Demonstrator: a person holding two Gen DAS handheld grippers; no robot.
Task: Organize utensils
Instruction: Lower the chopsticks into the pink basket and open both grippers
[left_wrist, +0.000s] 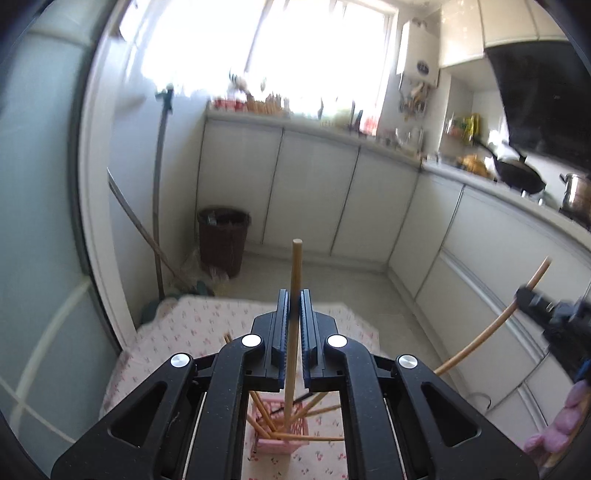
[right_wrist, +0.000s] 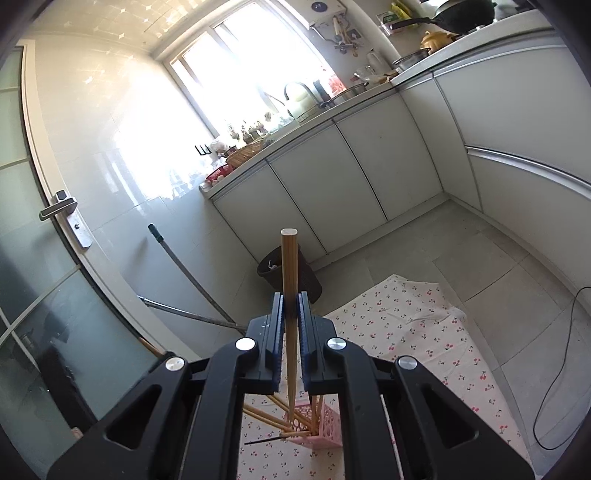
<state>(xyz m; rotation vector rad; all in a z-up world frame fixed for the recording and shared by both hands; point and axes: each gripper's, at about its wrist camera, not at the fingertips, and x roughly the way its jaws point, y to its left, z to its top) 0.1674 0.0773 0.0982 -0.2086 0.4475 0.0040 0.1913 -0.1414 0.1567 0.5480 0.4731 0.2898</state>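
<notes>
Now each gripper, left gripper and right gripper, is clamped on one chopstick above the pink basket at lower centre (carrying step, I judge), so next needs careful lowering.

a dark brown waste basket stands on the floor at 10 o'clock, against the white cabinets. a mop handle leans on the wall at 9 o'clock. a black wok and a steel pot are on the counter at 2 o'clock. the cherry-print cloth lies on the floor.
</notes>
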